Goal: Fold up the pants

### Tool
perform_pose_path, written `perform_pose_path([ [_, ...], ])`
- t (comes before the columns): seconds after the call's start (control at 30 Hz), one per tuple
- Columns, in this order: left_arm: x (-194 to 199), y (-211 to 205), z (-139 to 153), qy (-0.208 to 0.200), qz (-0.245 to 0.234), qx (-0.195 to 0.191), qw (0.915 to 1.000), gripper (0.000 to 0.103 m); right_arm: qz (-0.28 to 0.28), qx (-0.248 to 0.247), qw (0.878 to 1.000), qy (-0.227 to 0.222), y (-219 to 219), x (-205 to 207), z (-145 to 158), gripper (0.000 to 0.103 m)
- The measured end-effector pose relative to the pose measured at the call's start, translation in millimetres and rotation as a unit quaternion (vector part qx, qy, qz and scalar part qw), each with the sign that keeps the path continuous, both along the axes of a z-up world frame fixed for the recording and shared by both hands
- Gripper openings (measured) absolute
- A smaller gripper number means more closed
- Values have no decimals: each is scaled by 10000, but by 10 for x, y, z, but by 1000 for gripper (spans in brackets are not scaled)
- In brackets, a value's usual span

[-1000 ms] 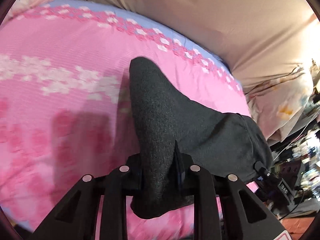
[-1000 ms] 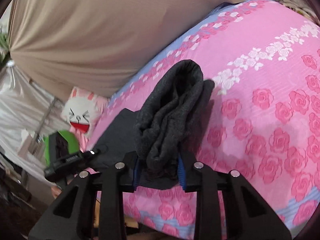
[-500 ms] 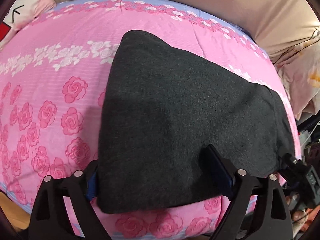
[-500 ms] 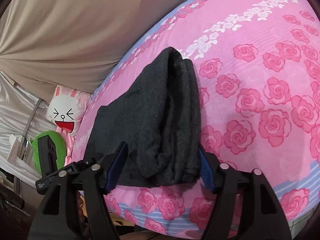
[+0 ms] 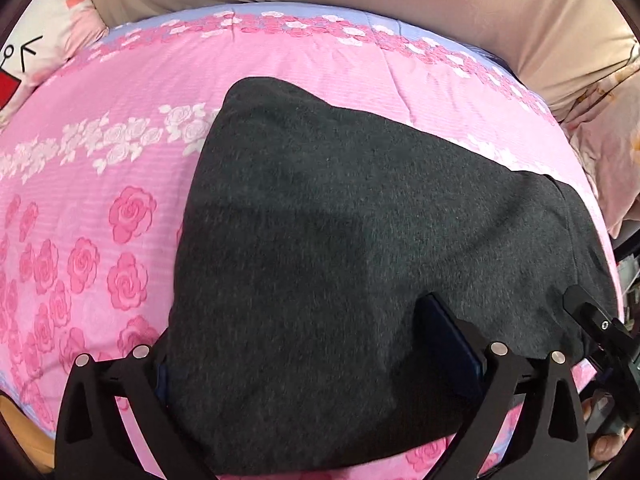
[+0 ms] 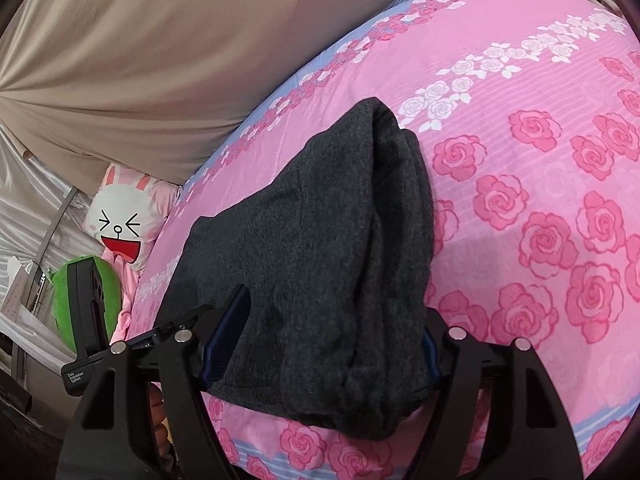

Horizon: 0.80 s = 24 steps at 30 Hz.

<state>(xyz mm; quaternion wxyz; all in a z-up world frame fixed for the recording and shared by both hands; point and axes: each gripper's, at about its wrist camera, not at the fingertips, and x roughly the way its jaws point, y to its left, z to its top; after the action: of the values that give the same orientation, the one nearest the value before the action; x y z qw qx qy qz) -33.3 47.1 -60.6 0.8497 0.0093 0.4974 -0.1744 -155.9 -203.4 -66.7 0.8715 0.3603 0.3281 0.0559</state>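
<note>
While the dark pants (image 5: pixel 340 264) lie folded on the pink bedsheet (image 5: pixel 100 184), the left gripper (image 5: pixel 304 356) has just spread wide, straddling them unclamped; the right gripper (image 6: pixel 332 332), pants between its jaws, stands released too.

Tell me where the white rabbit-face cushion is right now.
In the right wrist view the white rabbit-face cushion sits at the left, off the pink rose bedspread's edge, just above a green plush.
</note>
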Motion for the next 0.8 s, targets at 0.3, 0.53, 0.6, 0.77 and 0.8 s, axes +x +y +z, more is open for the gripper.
perform_pose_path([
  [0.3,22,-1,91,-177,8,-23,9998,40,-248,194,9994,113,-76,-46,-78,35],
  [0.53,-139,120,447,-420,41,-264,9988,20,-305,-355,9989,-97,122,-197,175,31],
  [0.6,-262,112,594,-604,-54,-293,9977,20,-261,-488,9982,-239,189,-285,304,31],
  [0.77,-584,83,931,-1036,-313,-339,9935,19,-202,-765,9952,-583,338,-483,585,31],
  [0.8,-626,84,986,-1116,-338,-326,9926,19,-207,-818,9941,-679,359,-531,653,31],
])
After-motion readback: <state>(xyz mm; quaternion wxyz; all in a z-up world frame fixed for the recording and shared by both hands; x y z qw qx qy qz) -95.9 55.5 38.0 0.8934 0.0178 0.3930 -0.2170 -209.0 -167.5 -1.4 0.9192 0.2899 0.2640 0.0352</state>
